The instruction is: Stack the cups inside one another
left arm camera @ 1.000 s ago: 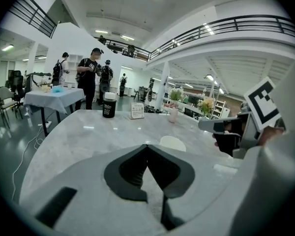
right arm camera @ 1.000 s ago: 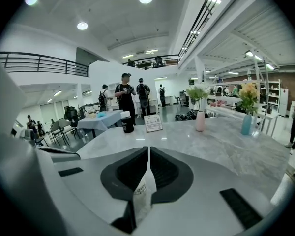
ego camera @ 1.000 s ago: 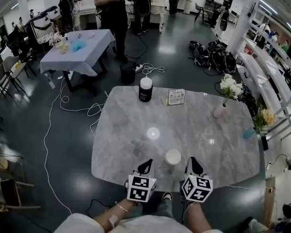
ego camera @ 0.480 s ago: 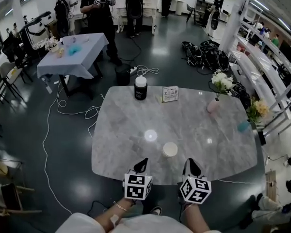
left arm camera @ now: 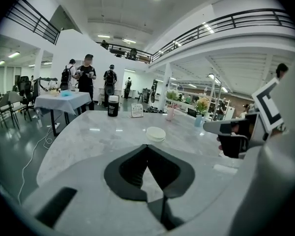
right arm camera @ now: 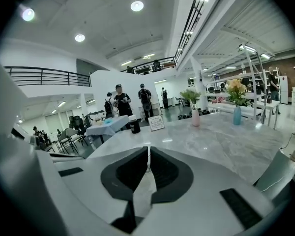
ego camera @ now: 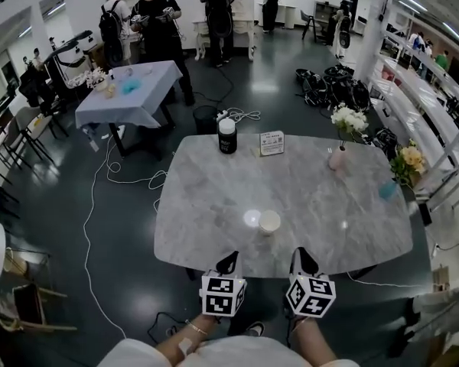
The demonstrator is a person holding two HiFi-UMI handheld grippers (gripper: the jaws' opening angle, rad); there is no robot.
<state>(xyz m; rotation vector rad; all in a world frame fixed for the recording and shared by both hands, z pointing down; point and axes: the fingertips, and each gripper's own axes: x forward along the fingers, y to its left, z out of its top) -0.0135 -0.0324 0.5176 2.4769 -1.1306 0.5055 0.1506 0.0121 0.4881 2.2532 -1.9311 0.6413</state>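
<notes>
The cups (ego camera: 269,222) stand as a single pale stack on the marble counter (ego camera: 206,205), a little towards its near edge and roughly midway between its sides. In the left gripper view the stack (left arm camera: 156,134) shows layered rims, one seated in the next, and no loose cup appears anywhere else on the counter. Judged from that, the nesting looks finished and nothing is left to add, though how many cups are in the stack is too small to tell.

The left claw (ego camera: 228,262) hovers at the counter's near edge, apart from the stack, with its jaws pressed together on nothing. The right claw (ego camera: 303,260) hovers beside it at the same edge, also pressed together and empty.

Farther off, at the far edge, stand a black jar (ego camera: 227,136) with a white lid and a small card sign (ego camera: 272,143). A pink vase (ego camera: 337,157) of white flowers and a blue vase (ego camera: 388,189) sit to the right, well apart from the stack.
</notes>
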